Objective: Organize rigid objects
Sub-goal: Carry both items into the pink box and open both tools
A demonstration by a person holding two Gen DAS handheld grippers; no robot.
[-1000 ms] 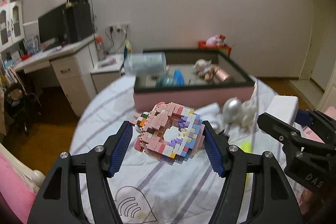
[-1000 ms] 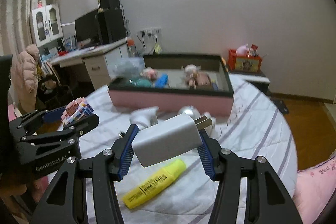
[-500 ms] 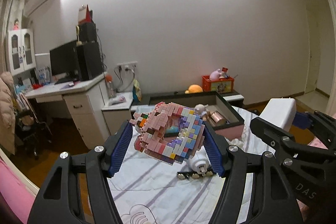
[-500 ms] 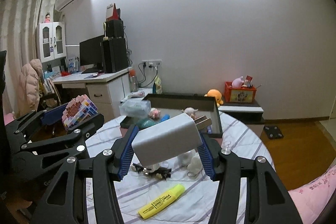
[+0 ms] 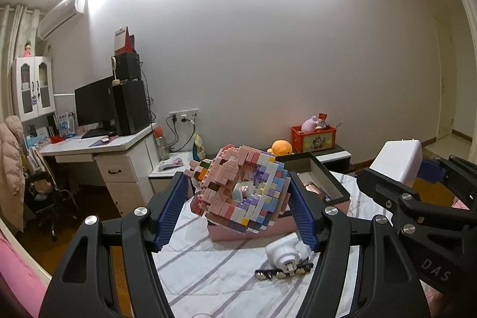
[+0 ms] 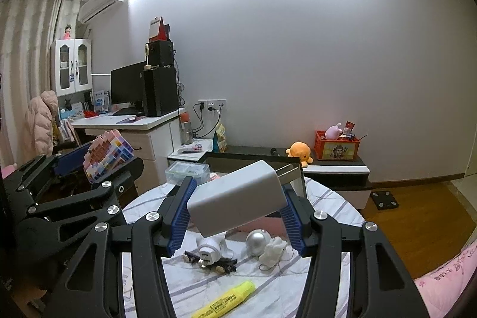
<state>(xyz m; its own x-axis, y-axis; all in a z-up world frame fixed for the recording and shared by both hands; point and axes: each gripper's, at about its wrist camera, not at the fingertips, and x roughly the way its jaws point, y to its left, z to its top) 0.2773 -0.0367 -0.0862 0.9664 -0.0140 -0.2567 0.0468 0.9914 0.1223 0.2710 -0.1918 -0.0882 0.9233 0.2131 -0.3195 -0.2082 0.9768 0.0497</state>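
White charger and brick model now ride higher above the box.

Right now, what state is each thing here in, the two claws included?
left claw: shut on the brick model, held up off the table.
brick model: gripped, tilted.
right claw: shut on the white charger.
white charger: gripped, tilted, metal prongs pointing away.
pink box: open-topped, things inside.
yellow highlighter: lying flat, capped.
white plug adapter: lying on the cloth.
silver ball: resting beside a small white figure.
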